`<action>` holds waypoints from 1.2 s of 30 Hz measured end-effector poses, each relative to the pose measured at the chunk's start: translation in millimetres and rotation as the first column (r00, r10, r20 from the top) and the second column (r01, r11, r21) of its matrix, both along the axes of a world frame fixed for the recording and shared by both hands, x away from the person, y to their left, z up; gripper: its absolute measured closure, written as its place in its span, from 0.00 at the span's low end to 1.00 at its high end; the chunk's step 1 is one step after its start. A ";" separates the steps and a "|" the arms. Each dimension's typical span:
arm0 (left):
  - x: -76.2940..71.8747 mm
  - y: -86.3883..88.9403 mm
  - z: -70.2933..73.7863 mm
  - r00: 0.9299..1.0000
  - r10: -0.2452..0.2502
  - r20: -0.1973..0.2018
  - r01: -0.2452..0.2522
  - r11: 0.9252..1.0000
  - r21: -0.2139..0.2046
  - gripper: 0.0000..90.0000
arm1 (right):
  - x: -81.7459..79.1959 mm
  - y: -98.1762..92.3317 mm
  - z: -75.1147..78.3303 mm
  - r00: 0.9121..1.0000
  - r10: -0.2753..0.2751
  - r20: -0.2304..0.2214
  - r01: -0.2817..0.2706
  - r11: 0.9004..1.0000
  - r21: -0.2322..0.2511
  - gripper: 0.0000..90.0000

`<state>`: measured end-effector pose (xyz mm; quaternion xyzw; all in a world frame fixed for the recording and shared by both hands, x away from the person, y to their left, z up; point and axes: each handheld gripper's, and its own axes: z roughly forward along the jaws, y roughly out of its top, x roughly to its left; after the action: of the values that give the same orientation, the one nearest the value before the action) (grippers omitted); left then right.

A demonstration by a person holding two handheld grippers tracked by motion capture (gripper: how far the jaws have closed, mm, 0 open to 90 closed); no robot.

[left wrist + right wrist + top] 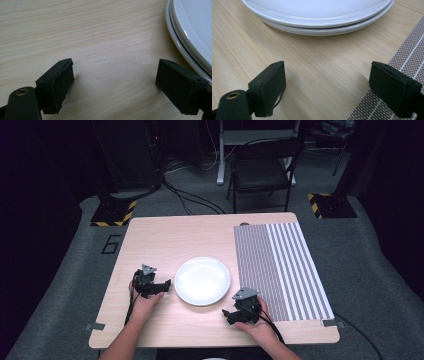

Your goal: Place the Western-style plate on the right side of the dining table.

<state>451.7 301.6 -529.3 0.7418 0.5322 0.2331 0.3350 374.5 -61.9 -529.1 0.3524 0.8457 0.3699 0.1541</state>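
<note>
While both forearms reach in from the near edge of the surface (150, 240), a person rests a hand-held gripper in each hand on the pale wood, one on either side of a stack of two white plates (202, 281).

Nearest the camera, the right hand (255, 320) lies low on the wood, its wrist angled inward, and the right hand-held gripper (227, 316) points left and slightly forward toward the plates' near rim. Its jaws stand wide apart with nothing between them. From the right gripper view, bare wood lies between the two black pads, the stacked rims (322, 25) sit just ahead, and the edge of a striped placemat (404, 60) runs under the right-hand pad.

A little farther in, the left hand (145, 302) sits with the forearm slanting up from the bottom edge, and the left hand-held gripper (167, 285) points right, just beside the plates' left rim. Its jaws are likewise spread and empty; the left gripper view shows only wood grain between them, with the plates (190, 37) curving past at the right.

Beyond the plates, the placemat (280, 270) covers the right portion of the surface. Farther back, a dark folding chair (262, 170) stands on the grey floor.
</note>
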 end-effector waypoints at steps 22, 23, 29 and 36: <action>-0.4 -0.3 -0.2 1.000 -0.002 0.001 0.002 1.000 -0.003 0.16 | 0.4 0.1 -0.1 1.000 0.000 0.000 0.000 1.000 0.001 0.15; -0.4 -0.3 -0.2 1.000 -0.002 0.001 0.002 1.000 -0.003 0.16 | 0.4 0.1 -0.1 1.000 0.000 0.000 0.000 1.000 0.001 0.15; -0.8 -0.1 0.0 1.000 0.001 0.002 -0.001 1.000 -0.002 0.17 | 0.1 0.1 0.0 1.000 -0.006 0.003 0.006 1.000 0.003 0.16; -2.0 1.8 0.5 0.999 0.028 0.019 -0.028 1.000 -0.008 0.28 | -0.8 0.2 0.6 0.999 -0.036 0.007 0.036 0.999 0.010 0.24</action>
<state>449.7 303.4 -528.8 0.7308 0.5400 0.2429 0.3396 373.7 -61.7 -528.6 0.3669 0.8367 0.3728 0.1621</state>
